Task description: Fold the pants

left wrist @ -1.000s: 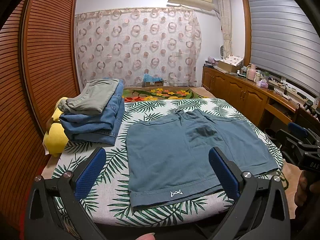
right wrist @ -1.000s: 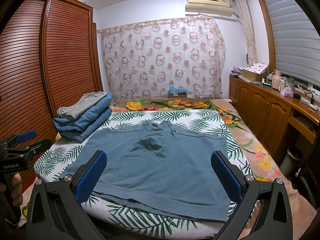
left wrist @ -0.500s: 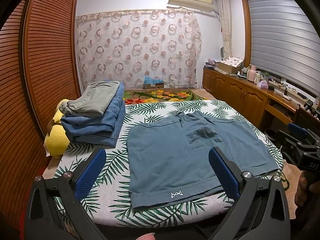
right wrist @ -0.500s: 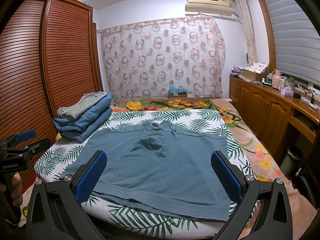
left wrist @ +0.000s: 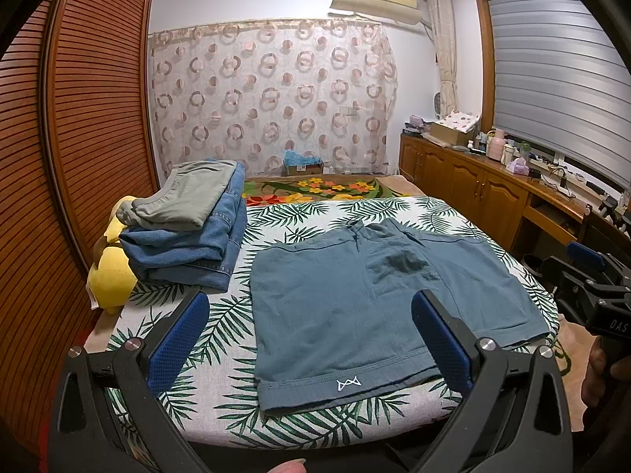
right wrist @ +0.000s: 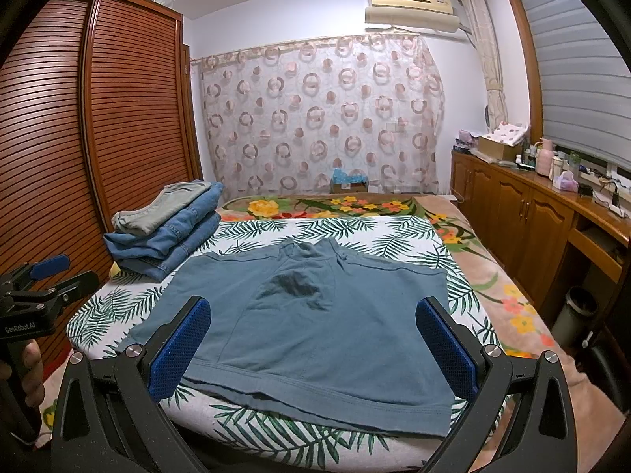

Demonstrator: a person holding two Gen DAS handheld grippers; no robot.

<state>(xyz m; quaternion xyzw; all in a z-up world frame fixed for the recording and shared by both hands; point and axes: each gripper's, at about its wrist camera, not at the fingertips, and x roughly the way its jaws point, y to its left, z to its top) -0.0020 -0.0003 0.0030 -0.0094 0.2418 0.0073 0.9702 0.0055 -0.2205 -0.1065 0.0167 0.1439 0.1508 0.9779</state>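
Teal-blue shorts (left wrist: pixel 355 307) lie spread flat on the leaf-print bed sheet (left wrist: pixel 221 358), waistband far, leg hems near; they also show in the right wrist view (right wrist: pixel 315 335). My left gripper (left wrist: pixel 311 339) is open and empty, held before the near hem of the left leg. My right gripper (right wrist: pixel 315 345) is open and empty, held before the near hem of the right leg. The right gripper also shows at the right edge of the left wrist view (left wrist: pixel 591 276), and the left gripper at the left edge of the right wrist view (right wrist: pixel 35 287).
A stack of folded jeans and grey pants (left wrist: pixel 189 232) sits at the bed's far left, over a yellow plush toy (left wrist: pixel 110 272). A slatted wardrobe (left wrist: pixel 79 138) lines the left wall. Wooden cabinets (right wrist: pixel 532 216) run along the right. A bin (right wrist: pixel 575 311) stands on the floor.
Both grippers stay open. The left wrist view has shifted very slightly; the shorts have not moved.
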